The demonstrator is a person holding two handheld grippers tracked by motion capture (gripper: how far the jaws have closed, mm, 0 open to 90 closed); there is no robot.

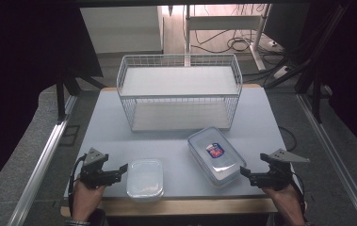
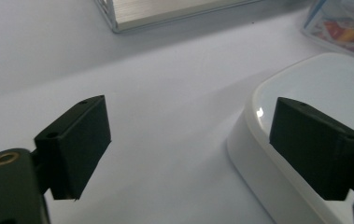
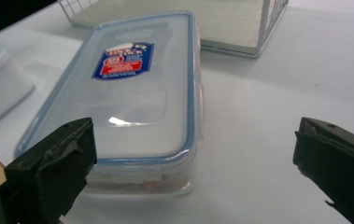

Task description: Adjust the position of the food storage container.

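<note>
A small white lidless container point(image 1: 144, 178) point(image 2: 305, 116) sits near the table's front edge, left of centre. My left gripper point(image 1: 123, 168) point(image 2: 191, 149) rests just left of it, open, its jaws wide apart with bare table between them. A larger clear box with a blue-rimmed lid and a red and blue label point(image 1: 216, 154) point(image 3: 132, 93) lies right of centre. My right gripper point(image 1: 243, 171) point(image 3: 195, 172) stands open beside that box's near right corner, nothing between its jaws.
A white wire basket rack point(image 1: 180, 90) point(image 3: 240, 28) stands at the back middle of the pale table point(image 1: 261, 122). Metal rails run along both sides of the table. Cables lie on the floor behind.
</note>
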